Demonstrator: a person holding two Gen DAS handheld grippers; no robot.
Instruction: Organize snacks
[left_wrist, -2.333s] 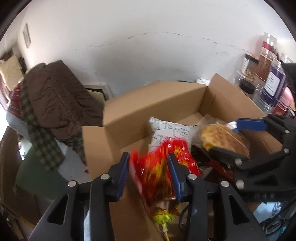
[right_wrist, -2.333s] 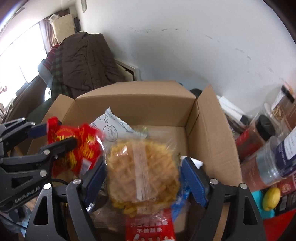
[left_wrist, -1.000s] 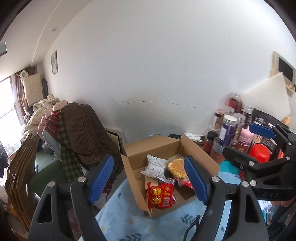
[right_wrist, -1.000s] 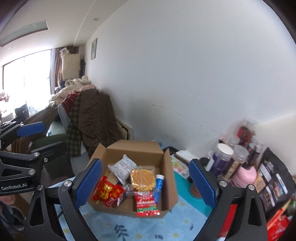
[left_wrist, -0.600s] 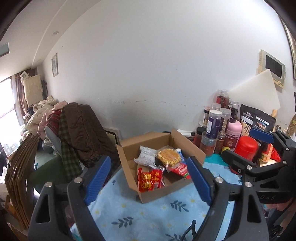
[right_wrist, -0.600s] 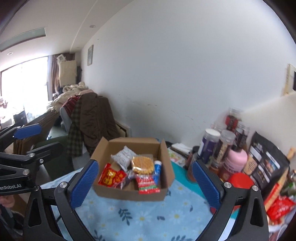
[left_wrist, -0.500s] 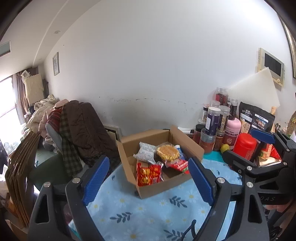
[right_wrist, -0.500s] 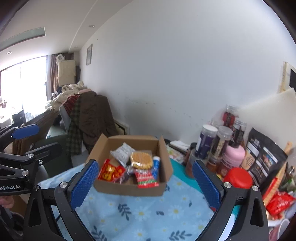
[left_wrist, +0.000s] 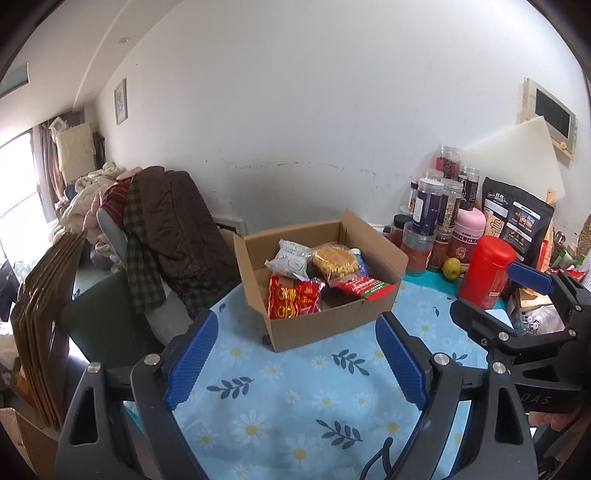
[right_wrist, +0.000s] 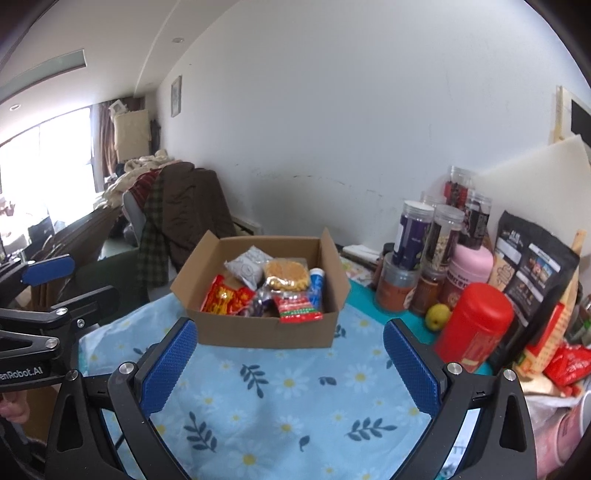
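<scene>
An open cardboard box (left_wrist: 332, 325) (right_wrist: 258, 332) stands on the flowered blue cloth, holding snacks: a red-and-yellow packet (left_wrist: 291, 299) (right_wrist: 225, 297), a white packet (left_wrist: 290, 258) (right_wrist: 245, 267), a wrapped waffle (left_wrist: 334, 260) (right_wrist: 286, 277), a red-and-green packet (left_wrist: 364, 287) (right_wrist: 297, 308) and a blue tube (right_wrist: 316, 284). My left gripper (left_wrist: 295, 365) hangs open in front of the box, well short of it, nothing between its blue pads. My right gripper (right_wrist: 288, 369) is open too, empty, also back from the box. Each gripper shows at the edge of the other's view.
Jars (left_wrist: 430, 206), a pink bottle (right_wrist: 471, 266), a red canister (left_wrist: 484, 273) (right_wrist: 474, 326), a yellow fruit (right_wrist: 437, 315) and a black pouch (right_wrist: 532, 266) crowd the table's right side. A chair draped in brown and plaid clothes (left_wrist: 166, 221) stands left. Flattened cardboard (left_wrist: 40, 306) leans at far left.
Both grippers let go of the red packet and the waffle, which now lie in the box, and have drawn back and sunk; the box looks farther off and more tablecloth shows.
</scene>
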